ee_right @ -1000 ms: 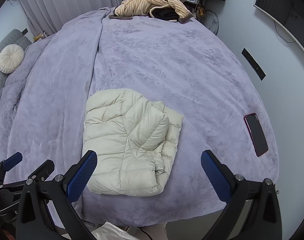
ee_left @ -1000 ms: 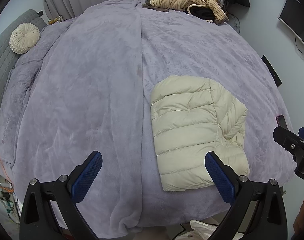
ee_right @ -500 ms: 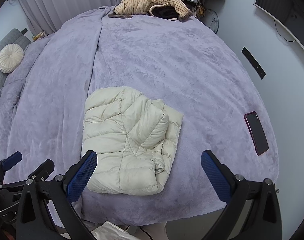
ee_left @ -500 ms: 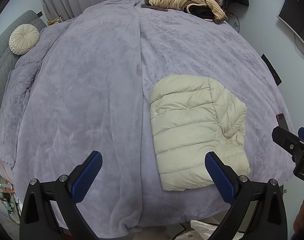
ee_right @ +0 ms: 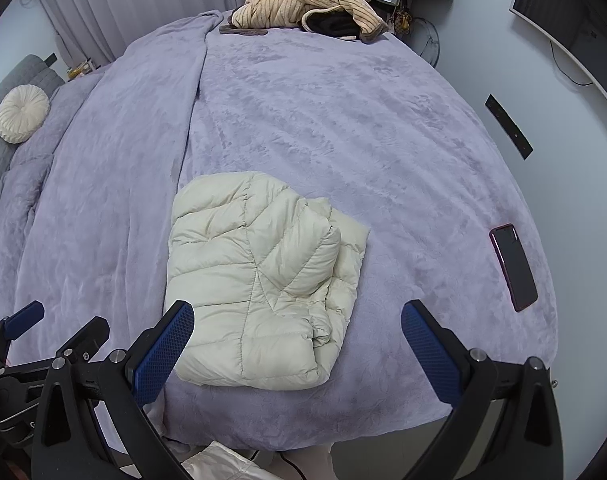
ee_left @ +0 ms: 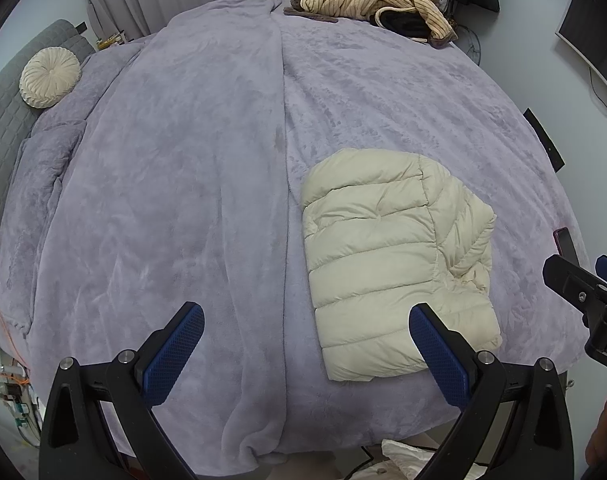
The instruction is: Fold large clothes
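We held both tongs, left (ee_left: pixel 303 344) and right (ee_right: pixel 297 340), spread and empty above the folded jacket (ee_right: pixel 259 280); its puffy sleeve could spring open again.

folded cream jacket (ee_right: pixel 259 280), purple blanket (ee_right: pixel 343 120), phone (ee_right: pixel 513 266)

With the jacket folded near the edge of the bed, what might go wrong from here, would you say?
1. The folded puffer jacket lies close to the near edge of the bed; a nudge from either open gripper could slide it off.
2. Its loosely tucked right-hand layers look puffy and may spring open.
3. The phone lies near the bed's right edge, close to the right gripper, and could be knocked off.
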### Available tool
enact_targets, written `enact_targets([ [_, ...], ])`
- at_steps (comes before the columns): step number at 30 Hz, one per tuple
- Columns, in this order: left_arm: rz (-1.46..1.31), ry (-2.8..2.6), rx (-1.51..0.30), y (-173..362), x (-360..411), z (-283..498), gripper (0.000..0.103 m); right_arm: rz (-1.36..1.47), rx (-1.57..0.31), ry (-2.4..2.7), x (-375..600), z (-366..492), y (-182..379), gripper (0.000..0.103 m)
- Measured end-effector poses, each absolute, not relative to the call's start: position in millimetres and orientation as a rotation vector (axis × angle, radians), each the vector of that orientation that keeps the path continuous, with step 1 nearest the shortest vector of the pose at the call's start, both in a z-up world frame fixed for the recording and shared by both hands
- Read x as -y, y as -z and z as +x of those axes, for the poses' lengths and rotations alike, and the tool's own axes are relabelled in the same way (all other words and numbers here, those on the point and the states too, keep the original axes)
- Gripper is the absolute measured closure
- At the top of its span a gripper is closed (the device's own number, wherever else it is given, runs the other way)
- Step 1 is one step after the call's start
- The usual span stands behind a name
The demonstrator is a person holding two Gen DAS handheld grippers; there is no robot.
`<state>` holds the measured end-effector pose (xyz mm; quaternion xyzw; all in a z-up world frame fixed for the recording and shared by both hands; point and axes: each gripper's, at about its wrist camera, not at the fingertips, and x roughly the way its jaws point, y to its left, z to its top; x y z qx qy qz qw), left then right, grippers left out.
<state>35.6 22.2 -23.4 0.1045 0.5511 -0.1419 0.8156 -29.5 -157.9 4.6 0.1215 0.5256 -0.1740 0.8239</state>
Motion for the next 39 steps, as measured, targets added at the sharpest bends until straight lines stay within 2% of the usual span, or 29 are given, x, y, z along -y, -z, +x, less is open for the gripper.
enact_targets([
  [39,0.235,0.301,-1.18,27,-19,40,0.0,0.247,-1.13,0.355,158,-17,-3,0.0],
])
